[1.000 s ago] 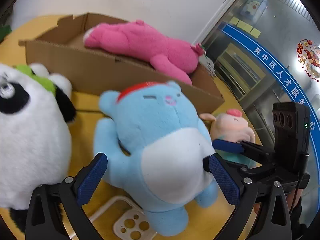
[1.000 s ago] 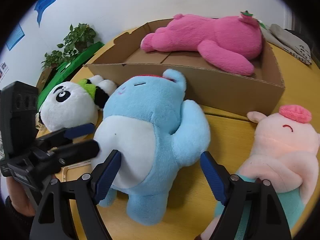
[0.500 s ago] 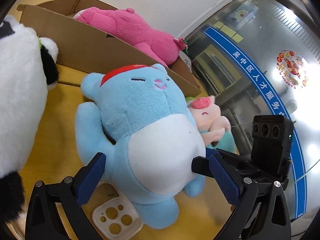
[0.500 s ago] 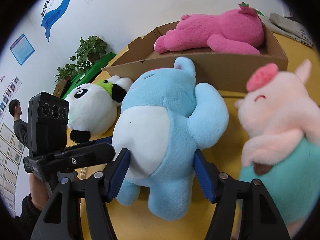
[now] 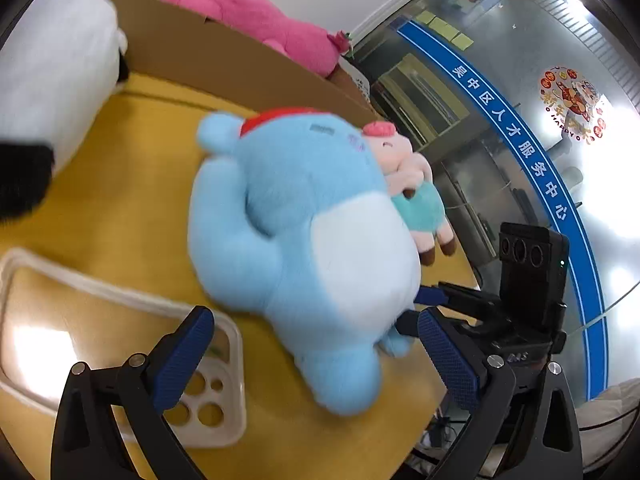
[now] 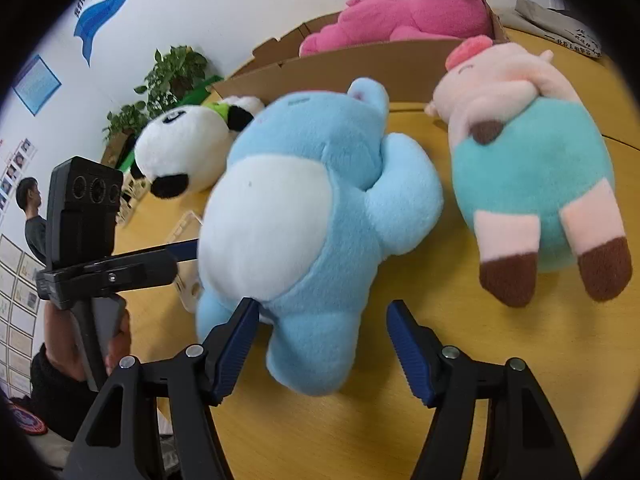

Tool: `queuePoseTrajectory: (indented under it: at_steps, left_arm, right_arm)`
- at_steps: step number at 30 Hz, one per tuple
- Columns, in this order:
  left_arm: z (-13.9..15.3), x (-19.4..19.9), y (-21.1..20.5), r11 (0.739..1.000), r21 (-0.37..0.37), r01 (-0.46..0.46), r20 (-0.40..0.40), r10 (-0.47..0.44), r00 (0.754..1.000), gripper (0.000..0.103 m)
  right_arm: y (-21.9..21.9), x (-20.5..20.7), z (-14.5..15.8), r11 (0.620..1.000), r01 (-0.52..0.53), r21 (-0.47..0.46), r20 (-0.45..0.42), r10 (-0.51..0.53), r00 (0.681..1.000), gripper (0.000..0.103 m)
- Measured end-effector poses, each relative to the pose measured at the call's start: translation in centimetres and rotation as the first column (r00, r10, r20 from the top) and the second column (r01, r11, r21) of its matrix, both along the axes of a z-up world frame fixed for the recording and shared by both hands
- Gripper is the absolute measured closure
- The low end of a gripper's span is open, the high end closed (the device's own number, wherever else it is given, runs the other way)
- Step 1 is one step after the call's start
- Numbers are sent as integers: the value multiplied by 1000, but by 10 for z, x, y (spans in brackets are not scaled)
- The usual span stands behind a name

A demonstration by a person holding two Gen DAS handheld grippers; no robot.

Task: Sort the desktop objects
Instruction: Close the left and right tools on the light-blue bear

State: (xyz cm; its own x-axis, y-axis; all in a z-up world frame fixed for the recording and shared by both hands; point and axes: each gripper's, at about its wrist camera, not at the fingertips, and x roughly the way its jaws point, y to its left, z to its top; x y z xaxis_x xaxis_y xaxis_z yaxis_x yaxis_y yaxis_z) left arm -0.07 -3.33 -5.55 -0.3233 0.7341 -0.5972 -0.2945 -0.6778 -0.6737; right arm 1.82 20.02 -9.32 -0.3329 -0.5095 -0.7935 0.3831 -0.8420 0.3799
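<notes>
Yellow desk [image 6: 520, 360]: right gripper [image 6: 320, 344] jaws closing, half-open, around blue plush [image 6: 312, 208] leg, not yet pinching, likely lifting toward cardboard box [image 6: 360, 68]; left gripper [image 5: 316, 354] gaping wide, holding nothing.

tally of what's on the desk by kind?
Plush toys: 4 – blue plush, pink pig, panda, magenta plush in the box
Cardboard box: 1
Clear phone case: 1
Total: 6
</notes>
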Motion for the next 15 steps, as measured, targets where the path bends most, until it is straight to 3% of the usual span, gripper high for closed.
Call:
queuePoseTrajectory:
  at_steps: [2, 5, 9, 12, 15]
  left_arm:
    - [-6, 7, 4, 1000, 9, 15, 23, -15, 1000, 0]
    - [-5, 10, 15, 999, 12, 30, 16, -30, 999, 4]
    - [-8, 9, 24, 998, -45, 35, 24, -34, 999, 48]
    - [-11, 14, 22, 998, -38, 55, 34, -54, 998, 52]
    - [-8, 30, 29, 993, -79, 93, 28, -91, 995, 53]
  right_arm:
    - [-4, 1, -2, 1000, -19, 7, -1, 19, 1000, 64]
    - [-10, 1, -5, 999, -34, 17, -8, 34, 999, 68]
    - [-11, 9, -2, 999, -37, 23, -29, 38, 999, 72]
    - [-6, 18, 2, 999, -45, 29, -32, 46, 998, 72]
    - [-4, 27, -2, 997, -64, 31, -4, 64, 998, 70]
